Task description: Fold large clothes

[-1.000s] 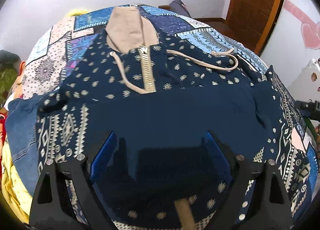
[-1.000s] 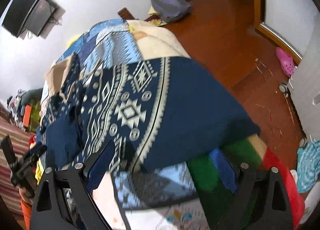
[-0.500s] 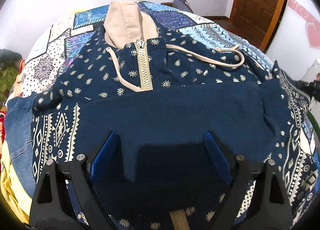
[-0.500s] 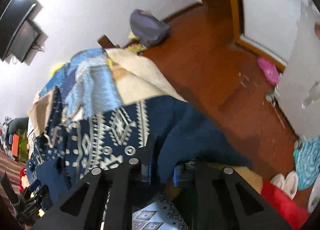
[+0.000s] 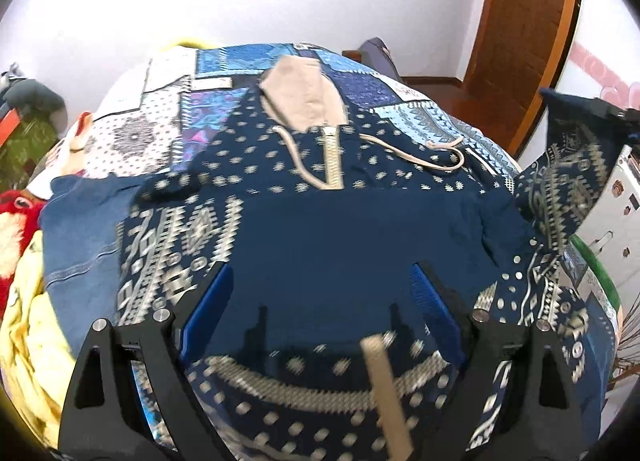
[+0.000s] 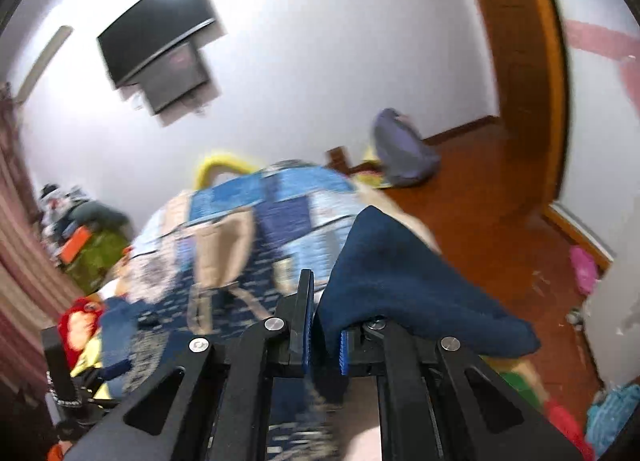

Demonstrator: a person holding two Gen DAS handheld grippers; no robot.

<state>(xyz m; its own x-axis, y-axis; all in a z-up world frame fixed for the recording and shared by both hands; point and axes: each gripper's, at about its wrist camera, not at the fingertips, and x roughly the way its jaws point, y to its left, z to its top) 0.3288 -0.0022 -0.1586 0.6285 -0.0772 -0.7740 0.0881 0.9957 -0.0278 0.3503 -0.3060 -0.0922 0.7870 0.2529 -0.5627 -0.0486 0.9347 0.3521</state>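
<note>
right hand-held gripper (image 6: 324, 335): jaws closed tight on a navy sleeve end (image 6: 400, 285) of the hooded sweater, cloth draped over the right finger; the sleeve shows in the left wrist view lifted at the right edge of the bed
left hand-held gripper (image 5: 320, 309): jaws spread wide, nothing between them, poised above the sweater's plain navy middle

hooded sweater (image 5: 332, 221): navy with pale tribal print, spread face up on the bed, beige hood (image 5: 302, 97) toward the far wall, zip and drawstrings showing, left sleeve lying across at the near left

risks, judged: thin pinch near the cuff could slip as the sleeve is carried across; pulling too far may drag the body askew or rumple the drawstrings; the free gripper is not pinning the cloth, so the whole garment may shift

surface: bed with patchwork quilt (image 5: 224, 61) in blues and whites; jeans (image 5: 76, 229) and yellow cloth (image 5: 28, 321) at the left edge

room: white walls, wall-mounted screen (image 6: 160, 33), wooden door (image 5: 524, 29), reddish wood floor, grey-blue bag (image 6: 402, 151) on the floor
</note>
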